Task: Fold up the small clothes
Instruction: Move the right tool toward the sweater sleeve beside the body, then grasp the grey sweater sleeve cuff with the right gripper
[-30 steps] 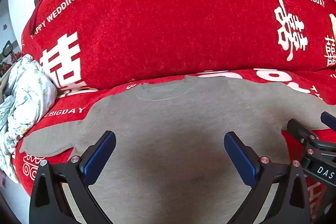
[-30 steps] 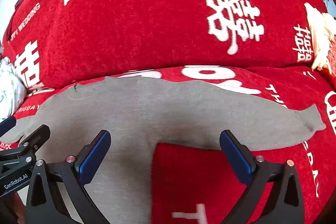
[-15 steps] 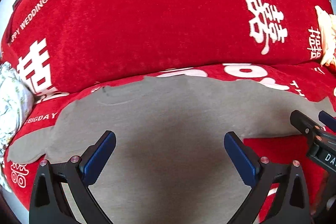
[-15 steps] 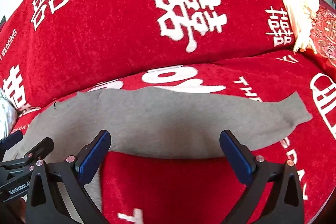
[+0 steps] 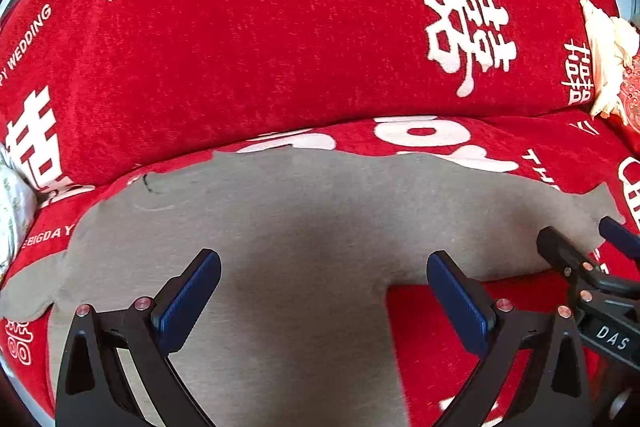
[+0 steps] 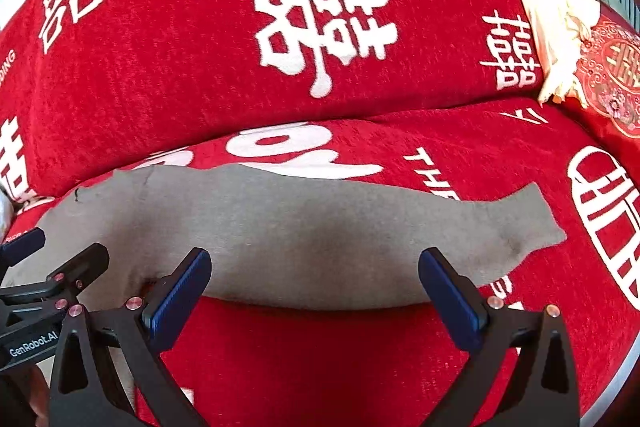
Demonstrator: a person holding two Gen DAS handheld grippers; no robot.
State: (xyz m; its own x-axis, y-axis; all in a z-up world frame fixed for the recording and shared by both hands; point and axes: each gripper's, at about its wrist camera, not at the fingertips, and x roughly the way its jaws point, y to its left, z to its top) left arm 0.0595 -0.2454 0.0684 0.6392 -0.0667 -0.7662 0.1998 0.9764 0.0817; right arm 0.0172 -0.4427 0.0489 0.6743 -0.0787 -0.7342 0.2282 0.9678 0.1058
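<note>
Red sofa cover (image 5: 280, 39) printed with white characters fills the background; grey garment (image 5: 300, 227) lies spread flat on the seat, one sleeve stretched out rightward (image 6: 520, 223); left claw (image 5: 322, 297) gapes wide above the garment body, holding nothing; right claw (image 6: 314, 293) likewise spread, empty, over the garment's lower edge; cream cloth (image 6: 552, 27) far right.

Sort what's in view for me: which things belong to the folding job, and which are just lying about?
Job:
grey garment, spread flat on the red sofa cover
left gripper, open
right gripper, open

Lying about:
cream cloth at the far right
red embroidered cushion beside it
floral fabric at the left edge
</note>
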